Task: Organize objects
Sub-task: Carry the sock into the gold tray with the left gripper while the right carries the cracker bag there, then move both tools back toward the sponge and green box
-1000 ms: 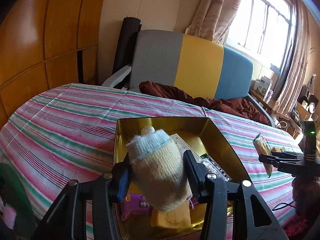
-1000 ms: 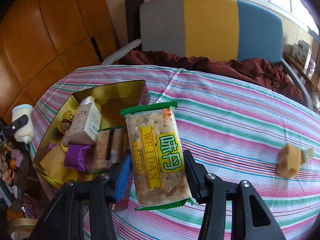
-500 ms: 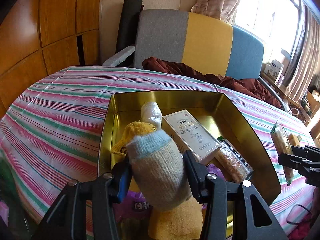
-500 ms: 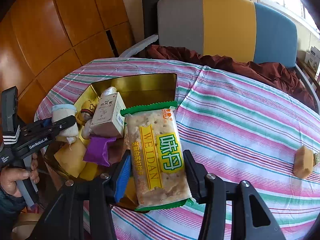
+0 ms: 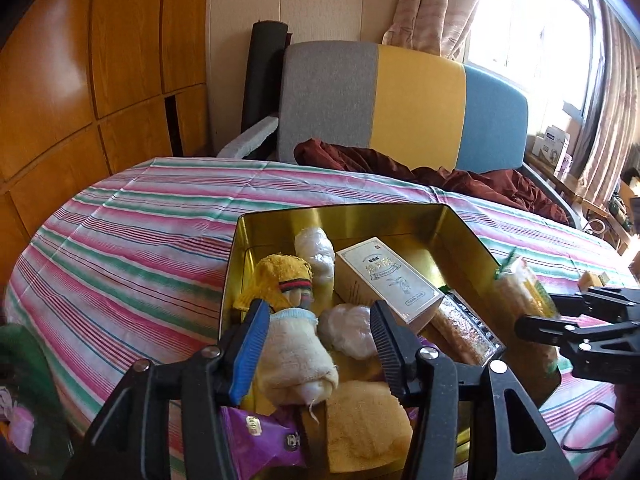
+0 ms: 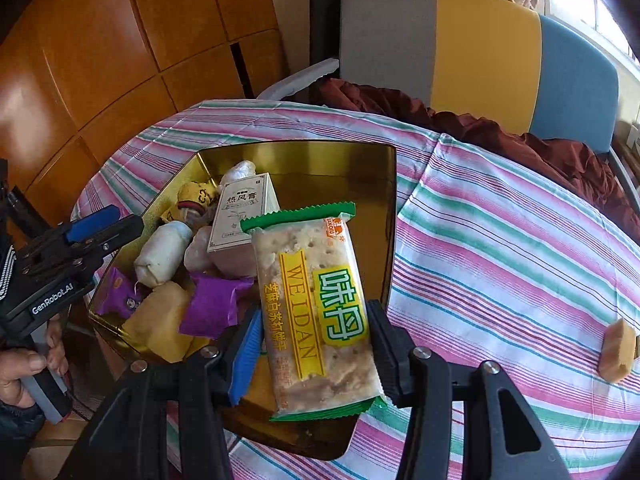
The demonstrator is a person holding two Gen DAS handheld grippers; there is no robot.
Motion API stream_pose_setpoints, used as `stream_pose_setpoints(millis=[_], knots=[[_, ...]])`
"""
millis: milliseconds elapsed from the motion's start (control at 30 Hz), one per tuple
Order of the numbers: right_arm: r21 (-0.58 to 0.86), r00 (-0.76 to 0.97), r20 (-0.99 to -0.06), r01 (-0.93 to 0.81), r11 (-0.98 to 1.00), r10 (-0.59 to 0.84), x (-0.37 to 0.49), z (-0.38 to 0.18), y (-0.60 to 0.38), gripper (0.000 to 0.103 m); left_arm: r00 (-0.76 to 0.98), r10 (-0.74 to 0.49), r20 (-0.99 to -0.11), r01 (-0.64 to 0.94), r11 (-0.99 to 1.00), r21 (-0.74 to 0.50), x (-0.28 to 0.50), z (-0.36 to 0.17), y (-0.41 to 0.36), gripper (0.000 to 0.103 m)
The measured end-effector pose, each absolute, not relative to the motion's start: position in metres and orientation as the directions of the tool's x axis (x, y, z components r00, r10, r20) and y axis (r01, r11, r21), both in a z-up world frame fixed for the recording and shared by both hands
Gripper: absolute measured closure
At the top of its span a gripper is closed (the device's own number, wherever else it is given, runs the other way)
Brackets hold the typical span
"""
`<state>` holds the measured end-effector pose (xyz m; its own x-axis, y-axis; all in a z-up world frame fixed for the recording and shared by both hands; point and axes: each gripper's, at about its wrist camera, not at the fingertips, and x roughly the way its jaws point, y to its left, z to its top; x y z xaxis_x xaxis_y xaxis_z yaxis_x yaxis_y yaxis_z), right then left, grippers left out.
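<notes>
The striped-cloth tabletop (image 6: 500,232) carries a gold metal tin (image 6: 390,216) gathering loose items. The right hand-held gripper (image 6: 316,344) clamps a green-edged cracker packet (image 6: 316,304) above it; the left hand-held gripper (image 5: 316,344), jaws opening, releases a cream rolled sock (image 5: 296,360) inside.

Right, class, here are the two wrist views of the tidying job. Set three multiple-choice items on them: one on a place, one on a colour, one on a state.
1. Where does the white box lie?
A. in the gold tin
B. on the striped cloth
C. on the chair

2. What colour are the cracker packet's sealed ends?
A. purple
B. red
C. green

3. The right gripper is:
A. open and empty
B. shut on the cracker packet
C. shut on the white box

Key: 1 A, the box rests among the things inside the tin; 2 C, both zigzag ends are green; 3 B, both pads press the packet's sides.
</notes>
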<state>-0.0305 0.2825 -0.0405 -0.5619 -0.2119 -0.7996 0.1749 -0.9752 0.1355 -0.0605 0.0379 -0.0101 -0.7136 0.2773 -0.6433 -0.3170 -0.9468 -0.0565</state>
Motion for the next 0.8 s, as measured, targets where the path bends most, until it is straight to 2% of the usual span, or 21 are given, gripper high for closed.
stream_pose_setpoints(millis=[800], knots=[[0.084,-0.511,-0.847,0.145,-0.986,-0.147,-0.082,-0.066,0.255,0.052,-0.742,0.270,-0.613,-0.289,-0.955,-0.072,-0.037,0.007,0.020,0.045]])
